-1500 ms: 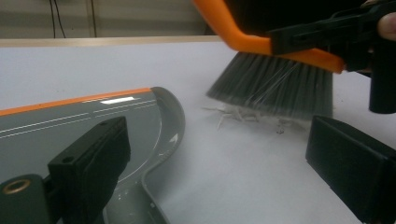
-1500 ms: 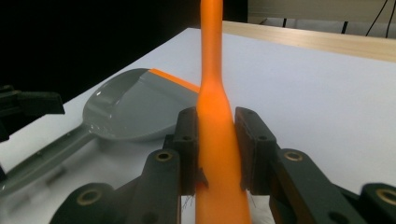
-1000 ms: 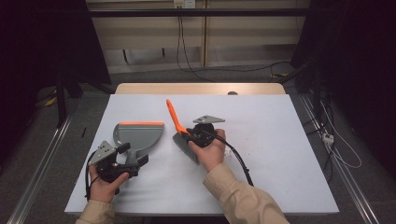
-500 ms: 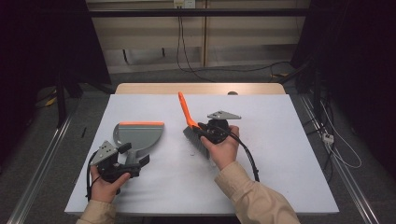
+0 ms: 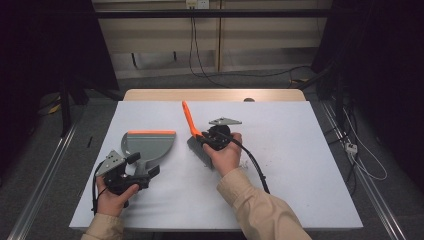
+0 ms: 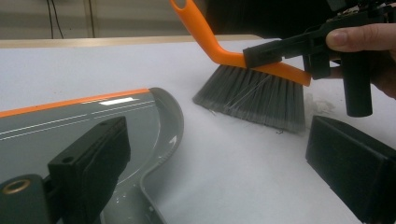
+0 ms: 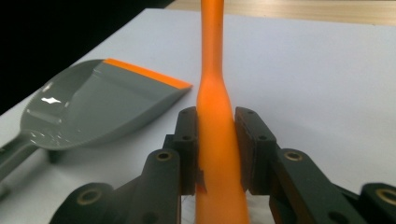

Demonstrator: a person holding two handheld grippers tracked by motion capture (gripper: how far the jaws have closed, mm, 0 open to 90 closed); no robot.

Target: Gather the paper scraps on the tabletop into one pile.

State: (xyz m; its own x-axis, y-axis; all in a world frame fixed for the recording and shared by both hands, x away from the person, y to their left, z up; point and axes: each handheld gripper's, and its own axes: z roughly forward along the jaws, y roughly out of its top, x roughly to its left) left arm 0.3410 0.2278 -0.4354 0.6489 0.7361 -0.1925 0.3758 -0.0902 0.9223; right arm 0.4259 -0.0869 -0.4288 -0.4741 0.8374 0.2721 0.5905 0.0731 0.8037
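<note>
Looking down from the high view, I see my right tool (image 5: pixel 202 140) clamped on an orange-handled brush (image 5: pixel 189 120) at the middle of the white tabletop (image 5: pixel 300 165), its bristles down; my left tool (image 5: pixel 142 167) sits at a grey dustpan (image 5: pixel 147 145) beside it. From the left gripper view, my left tool's jaws stand wide apart, one over the dustpan (image 6: pixel 93 116), gripping nothing; the brush (image 6: pixel 257 93) rests just beyond. From the right gripper view, both pads press the brush handle (image 7: pixel 215 140)
</note>
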